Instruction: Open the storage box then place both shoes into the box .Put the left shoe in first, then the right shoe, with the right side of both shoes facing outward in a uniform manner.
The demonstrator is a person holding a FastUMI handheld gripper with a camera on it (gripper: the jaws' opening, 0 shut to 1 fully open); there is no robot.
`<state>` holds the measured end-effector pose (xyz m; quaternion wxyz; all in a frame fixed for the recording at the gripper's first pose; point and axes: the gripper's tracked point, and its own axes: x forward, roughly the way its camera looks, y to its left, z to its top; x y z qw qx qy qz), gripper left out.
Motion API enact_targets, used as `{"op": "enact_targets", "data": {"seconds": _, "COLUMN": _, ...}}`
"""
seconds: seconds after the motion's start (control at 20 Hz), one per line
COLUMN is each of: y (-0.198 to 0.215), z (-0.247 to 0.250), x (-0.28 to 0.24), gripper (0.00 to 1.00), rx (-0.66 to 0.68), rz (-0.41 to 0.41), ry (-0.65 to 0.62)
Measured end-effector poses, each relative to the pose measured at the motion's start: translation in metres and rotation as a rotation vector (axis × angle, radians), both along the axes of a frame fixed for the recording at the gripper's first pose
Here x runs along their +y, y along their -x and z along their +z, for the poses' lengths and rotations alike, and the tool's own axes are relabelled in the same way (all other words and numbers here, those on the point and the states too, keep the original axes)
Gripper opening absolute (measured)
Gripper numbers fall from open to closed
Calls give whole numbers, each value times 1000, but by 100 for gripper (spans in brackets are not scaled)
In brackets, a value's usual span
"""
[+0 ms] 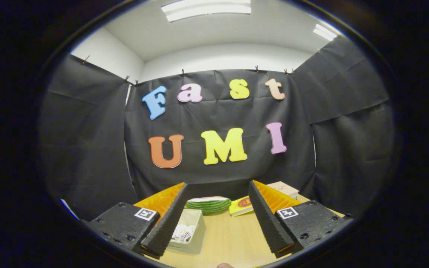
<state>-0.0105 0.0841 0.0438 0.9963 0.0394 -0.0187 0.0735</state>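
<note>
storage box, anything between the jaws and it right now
Nothing visible blocks it. The open gripper has its jaws spread over bare table, and the storage box sits just ahead, beside the left jaw. A watermelon slice and a yellow book lie beyond it.

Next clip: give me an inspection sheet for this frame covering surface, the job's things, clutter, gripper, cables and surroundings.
Surface: light wooden table, bare between the fingers.
Job's things: pale open-topped storage box just ahead of the left finger, with something patterned inside; no shoes seen.
Clutter: green striped watermelon-slice object beyond the box; yellow and red book beside it; tan book or box behind the right finger.
Gripper: gripper open, fingers wide apart, holding nothing, raised above the table.
Cables: nothing seen.
Surroundings: black cloth booth wall, white ceiling with lit light panels.
</note>
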Motion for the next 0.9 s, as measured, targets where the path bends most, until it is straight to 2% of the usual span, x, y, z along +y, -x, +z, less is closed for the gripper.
{"op": "enact_targets", "data": {"seconds": 0.25, "y": 2, "z": 0, "x": -4, "gripper": 100, "rx": -38, "rz": -9, "ry": 17}}
{"op": "enact_targets", "data": {"seconds": 0.55, "y": -6, "z": -22, "x": -9, "gripper": 100, "rx": 23, "rz": -5, "ry": 35}}
{"op": "enact_targets", "data": {"seconds": 0.9, "y": -7, "z": -26, "x": -18, "gripper": 100, "rx": 38, "rz": 3, "ry": 40}}
